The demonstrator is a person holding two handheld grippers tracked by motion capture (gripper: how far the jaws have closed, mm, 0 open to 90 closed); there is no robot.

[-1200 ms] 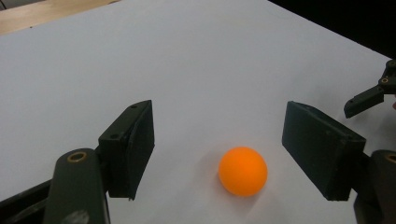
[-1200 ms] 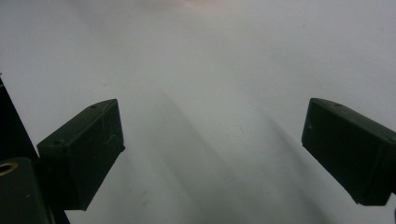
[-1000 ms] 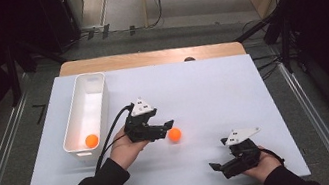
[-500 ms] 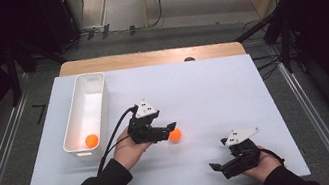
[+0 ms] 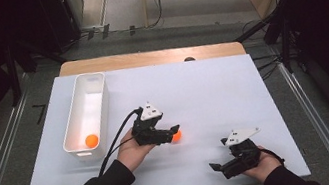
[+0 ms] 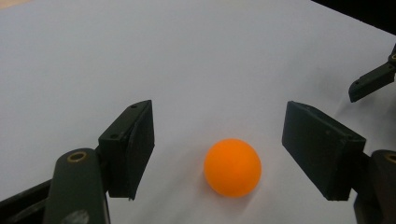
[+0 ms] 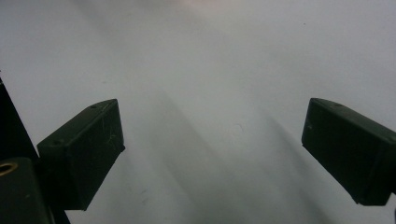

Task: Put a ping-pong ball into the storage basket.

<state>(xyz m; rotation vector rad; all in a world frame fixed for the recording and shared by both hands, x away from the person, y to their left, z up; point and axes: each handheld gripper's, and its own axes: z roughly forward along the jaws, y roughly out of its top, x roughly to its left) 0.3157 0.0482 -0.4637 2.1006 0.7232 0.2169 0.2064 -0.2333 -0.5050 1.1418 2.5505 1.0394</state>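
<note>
Compared with a second ago, the left gripper [image 5: 173, 132] is sitting further right on the white table [image 5: 212, 84], and the loose orange ball [image 5: 177, 136] is lying a little further right as well, so tool and ball are shifting together. In the left gripper view the jaws are standing wide apart on either side of the orange ball [image 6: 232, 167], which is resting on the table between them and touching neither pad. I judge that the pick-up is only now being set up: the ball is framed but not gripped, and closing on it is the move that is waiting.

Nearest the person, the right gripper [image 5: 220, 166] is lying low by the near right of the table, cradled in the right hand [image 5: 261, 165], and it is showing no change from the earlier frames. Its own view is showing the jaws spread wide over bare table, holding nothing. It is playing no part for now.

Further off, at the left of the table, the white rectangular bin [image 5: 86, 114] is standing lengthwise, well apart from the left gripper. A second orange ball [image 5: 91, 140] is lying inside it at the near end; the rest of the bin's floor is looking bare. That makes the bin the likely place for the loose ball, and one ball is seemingly in place already.

Beyond the table's far edge a wooden board [image 5: 146, 57] is showing.
</note>
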